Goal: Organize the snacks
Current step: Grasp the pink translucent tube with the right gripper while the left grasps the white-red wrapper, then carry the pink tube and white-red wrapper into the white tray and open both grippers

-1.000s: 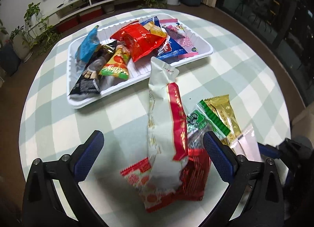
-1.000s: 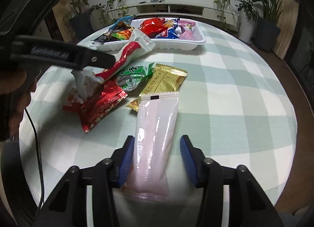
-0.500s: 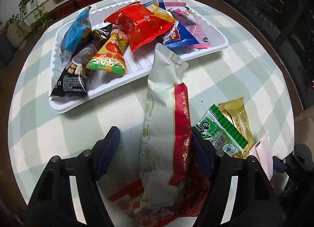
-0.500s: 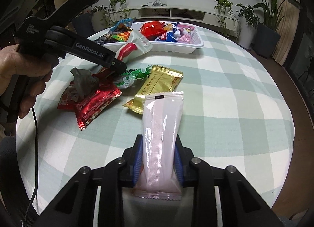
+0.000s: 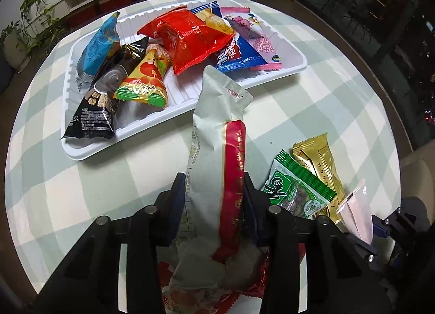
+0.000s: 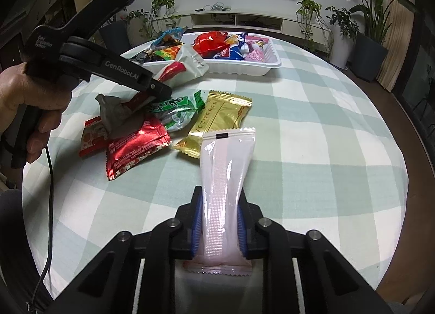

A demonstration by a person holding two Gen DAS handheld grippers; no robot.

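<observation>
- White-and-red snack pouch [image 5: 217, 151]: between the pads of my left gripper [image 5: 214, 205], jaws closing on its lower half; it leans toward the white tray [image 5: 296, 65]. Judged light, soft and crinkly; best gripped mid-body, not by the floppy sealed end.
- Pale pink wafer pack [image 6: 225, 178]: my right gripper [image 6: 220, 228] is closing on its near end, on the checked tablecloth [image 6: 312, 134]. Judged light, slick film, contents brittle; a gentle squeeze.

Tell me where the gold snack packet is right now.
The gold packet lies flat on the checked table, mid-frame in the right wrist view, between the green packet and the pink packet.
</observation>
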